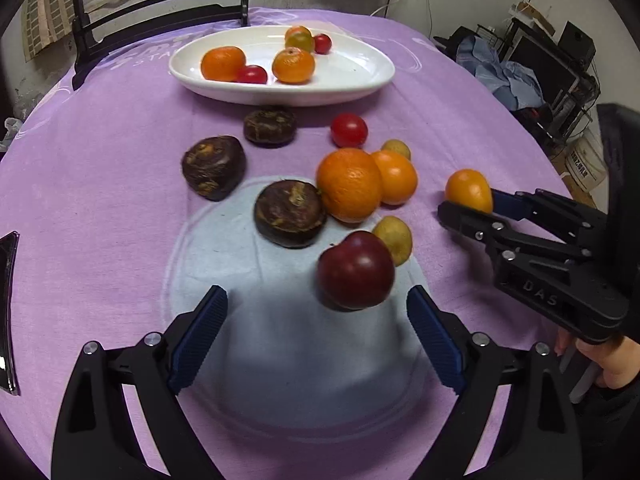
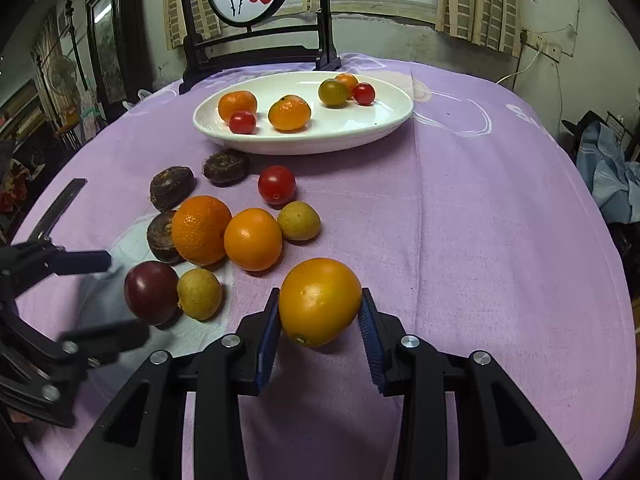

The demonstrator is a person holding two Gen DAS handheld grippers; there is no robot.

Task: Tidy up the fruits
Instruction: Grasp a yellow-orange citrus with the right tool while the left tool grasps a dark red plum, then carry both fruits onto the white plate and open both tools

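Note:
A white oval plate at the far side of the purple tablecloth holds several oranges and cherry tomatoes. Loose fruit lies in front of it: a large orange, a smaller orange, a cherry tomato, a dark red plum, two yellow-brown longans and three dark water chestnuts. My right gripper is shut on a yellow-orange fruit. My left gripper is open just before the plum.
A black carved stand with a round painted panel stands behind the plate. A dark flat object lies at the table's left edge. Shelves, cloth and clutter are beyond the table's right side.

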